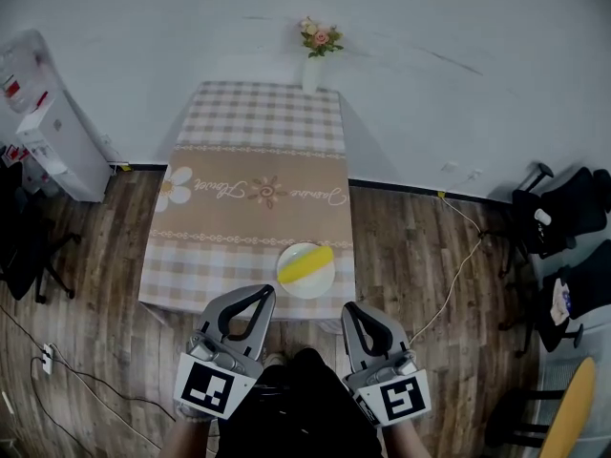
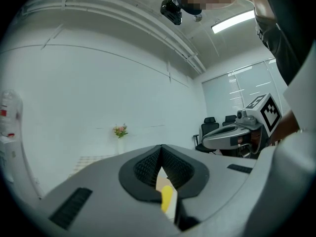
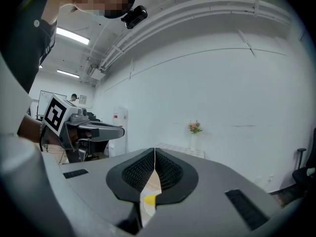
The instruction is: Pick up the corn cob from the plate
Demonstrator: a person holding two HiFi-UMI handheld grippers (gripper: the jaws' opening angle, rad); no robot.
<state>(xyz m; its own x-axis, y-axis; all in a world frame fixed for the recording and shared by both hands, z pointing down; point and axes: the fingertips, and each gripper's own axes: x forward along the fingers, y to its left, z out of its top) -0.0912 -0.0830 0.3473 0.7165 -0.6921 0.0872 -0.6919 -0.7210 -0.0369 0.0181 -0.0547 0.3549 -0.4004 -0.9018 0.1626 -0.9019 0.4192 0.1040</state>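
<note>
**Corn cob lies on the plate; both claws are shut and hold nothing**

Corn cob [image 1: 307, 262], yellow, lies slantwise across a pale plate [image 1: 316, 288], its far end tipped toward the right in the head view. By its look it should be light and stiff, not likely to be crushed. It is round, though, so it may roll or squirt out of a pinch that lands off-centre. The best hold is probably across its middle, jaws set square to its length, one pad on each long side. A grip at either tapered end would likely slip. The plate seems light too, and may slide if the cob is nudged sideways.

The plate sits on the table [image 1: 248, 208], near the front edge and toward its right corner. A checked and flowered cloth covers the table.

The left gripper [image 1: 264, 293] and right gripper [image 1: 350, 308] are held short of the table's front edge, one to each side of the plate and apart from it. In each gripper view the two pads meet at the tips, with nothing clamped between them. The yellow cob shows only through the gap lower down, lying farther ahead. Either claw must spread wider than the cob before it can take hold.

A vase of flowers [image 1: 316, 57] stands at the table's far end, well clear.
</note>
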